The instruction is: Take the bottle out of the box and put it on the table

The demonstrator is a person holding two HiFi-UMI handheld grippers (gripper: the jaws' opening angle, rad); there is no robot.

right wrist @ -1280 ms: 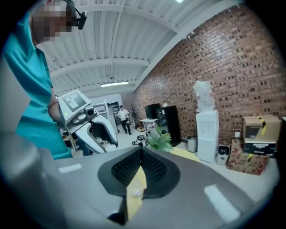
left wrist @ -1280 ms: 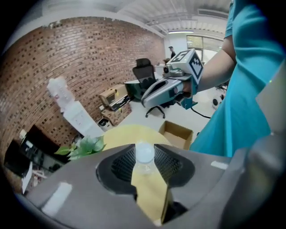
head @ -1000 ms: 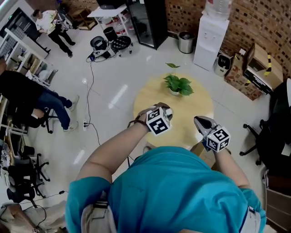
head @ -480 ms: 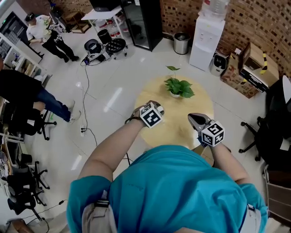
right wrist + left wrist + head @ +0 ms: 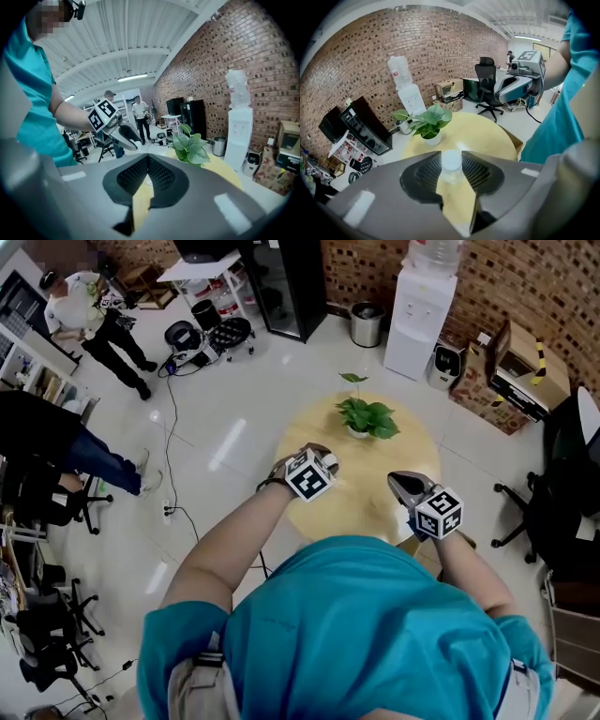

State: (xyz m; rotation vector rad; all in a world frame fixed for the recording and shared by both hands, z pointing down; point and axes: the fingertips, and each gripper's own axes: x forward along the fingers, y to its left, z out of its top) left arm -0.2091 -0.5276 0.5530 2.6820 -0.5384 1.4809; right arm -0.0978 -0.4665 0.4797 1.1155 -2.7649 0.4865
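- Left claw (image 5: 317,457) and right claw (image 5: 405,486) have drifted nearer the plant (image 5: 367,415).
- Left claw grips the bottle (image 5: 451,165) at its neck; right claw is clenched and empty.
- Bottle looks like light, slick plastic, so the neck hold suits.

The left arm (image 5: 220,545) and right arm (image 5: 466,570) both reach forward over the near edge of the round table (image 5: 370,502). The left gripper (image 5: 451,153), tilted steeply down over the table, is clamped on the bottle (image 5: 451,165). The right gripper (image 5: 148,161), nearly level above the table's right side, has its jaws pressed together, empty.
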